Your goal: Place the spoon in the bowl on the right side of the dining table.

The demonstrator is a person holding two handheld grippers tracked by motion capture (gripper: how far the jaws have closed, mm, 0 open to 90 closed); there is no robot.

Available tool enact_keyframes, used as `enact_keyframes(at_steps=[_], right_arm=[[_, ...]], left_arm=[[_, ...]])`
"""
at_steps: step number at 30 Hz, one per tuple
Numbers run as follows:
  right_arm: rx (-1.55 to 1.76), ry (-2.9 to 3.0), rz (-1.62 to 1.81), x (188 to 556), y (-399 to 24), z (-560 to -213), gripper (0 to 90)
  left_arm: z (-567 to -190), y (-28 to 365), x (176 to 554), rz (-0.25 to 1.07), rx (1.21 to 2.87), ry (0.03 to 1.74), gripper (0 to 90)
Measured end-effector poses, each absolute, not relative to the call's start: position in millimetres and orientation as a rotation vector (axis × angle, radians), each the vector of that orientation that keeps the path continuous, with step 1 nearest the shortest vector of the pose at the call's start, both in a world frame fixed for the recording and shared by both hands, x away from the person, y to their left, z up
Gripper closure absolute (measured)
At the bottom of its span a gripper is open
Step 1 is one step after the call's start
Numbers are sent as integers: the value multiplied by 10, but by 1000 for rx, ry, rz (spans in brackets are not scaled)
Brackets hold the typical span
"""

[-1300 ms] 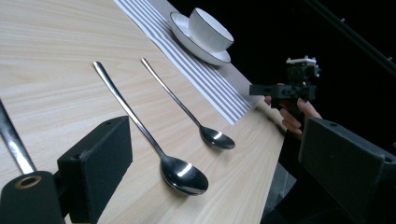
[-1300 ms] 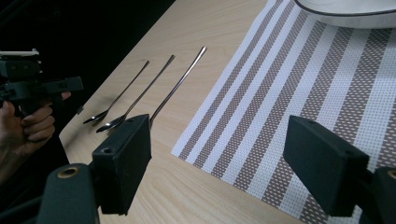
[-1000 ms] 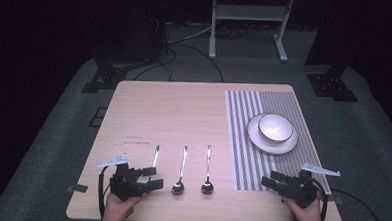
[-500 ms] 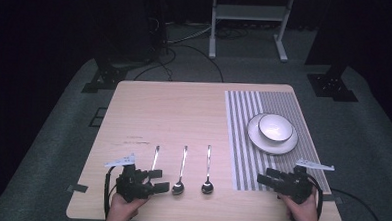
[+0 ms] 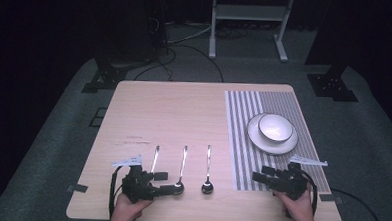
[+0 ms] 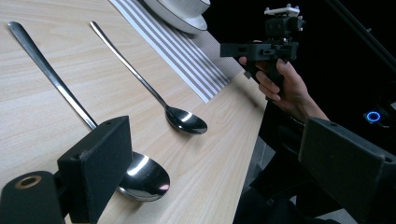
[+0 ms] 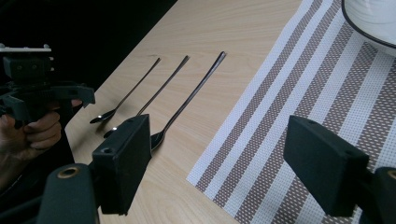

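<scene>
Apparently I'm barely started: my left gripper (image 5: 168,183), jaws apart, sits at the bowl of the middle shiny steel spoon (image 5: 181,169) lying untouched on the pale wooden table (image 5: 184,115), while my right gripper (image 5: 261,177) hangs open over the striped placemat (image 5: 243,137)

Light: overhead, bright on the counter (image 5: 184,115), surroundings dark.
Glare: highlights on the spoon bowls (image 6: 142,175).
Focus: near jaws slightly soft; high view grainy.
</scene>
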State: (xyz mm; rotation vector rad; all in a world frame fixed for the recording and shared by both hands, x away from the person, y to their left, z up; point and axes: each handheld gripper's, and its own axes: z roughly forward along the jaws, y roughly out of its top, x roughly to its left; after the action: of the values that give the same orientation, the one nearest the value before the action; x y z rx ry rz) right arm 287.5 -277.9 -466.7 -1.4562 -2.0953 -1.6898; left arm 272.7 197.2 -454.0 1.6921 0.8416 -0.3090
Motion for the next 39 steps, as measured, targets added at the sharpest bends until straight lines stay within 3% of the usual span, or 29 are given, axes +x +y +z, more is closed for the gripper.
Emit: enact_keyframes(at_steps=[26,39], right_arm=[[-1433,-2105,-1680,2961,-2704,-4624,220],[-1412,-2124,-1685,2999,-2628,-4573,220]], left_arm=[[-4662,1755,2716,-408,1759,830,84],[-4800,1656,2749,-483,1871,891,87]])
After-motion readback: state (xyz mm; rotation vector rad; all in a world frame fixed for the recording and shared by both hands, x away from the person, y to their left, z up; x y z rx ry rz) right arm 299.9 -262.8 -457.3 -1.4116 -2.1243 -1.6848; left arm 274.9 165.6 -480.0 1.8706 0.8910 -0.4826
